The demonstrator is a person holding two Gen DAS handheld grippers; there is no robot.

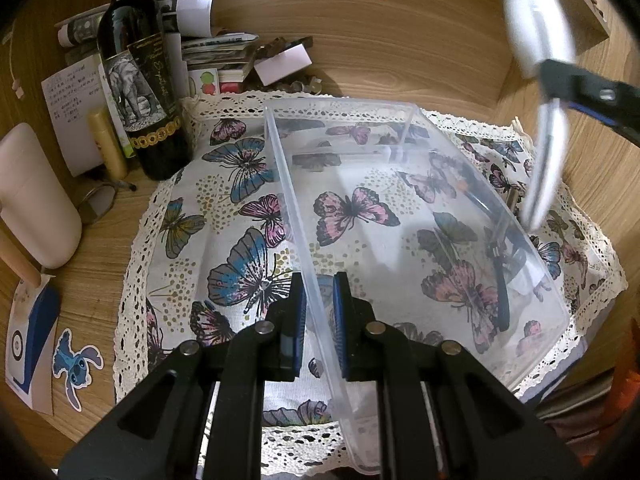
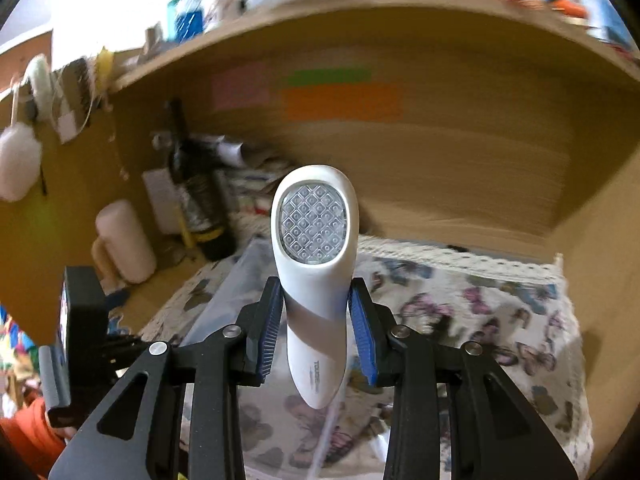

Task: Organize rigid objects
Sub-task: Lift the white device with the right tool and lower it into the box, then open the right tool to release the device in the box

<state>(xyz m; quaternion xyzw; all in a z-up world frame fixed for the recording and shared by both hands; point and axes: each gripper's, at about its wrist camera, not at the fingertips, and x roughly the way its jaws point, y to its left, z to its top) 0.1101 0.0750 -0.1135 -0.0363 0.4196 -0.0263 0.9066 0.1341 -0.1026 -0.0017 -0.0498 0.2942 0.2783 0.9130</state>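
Pinching clear bin (image 1: 400,208) wall: left gripper (image 1: 320,312) | right gripper (image 2: 316,320) clamps white handheld device (image 2: 314,248) above butterfly cloth (image 2: 500,312)

surface: wooden desk (image 1: 420,60) | on it: butterfly cloth (image 1: 224,216), wine bottle (image 1: 136,80), papers (image 1: 72,108)

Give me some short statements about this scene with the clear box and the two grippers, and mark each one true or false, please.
1. The left gripper pinches one wall of the clear plastic box. True.
2. The right gripper is empty. False: it holds a white handheld device between its fingers.
3. The box sits on a butterfly-print cloth. True.
4. The wine bottle lies on its side inside the box. False: it stands upright on the desk, outside the box.
5. The white device already rests in the box. False: it is held in the air.
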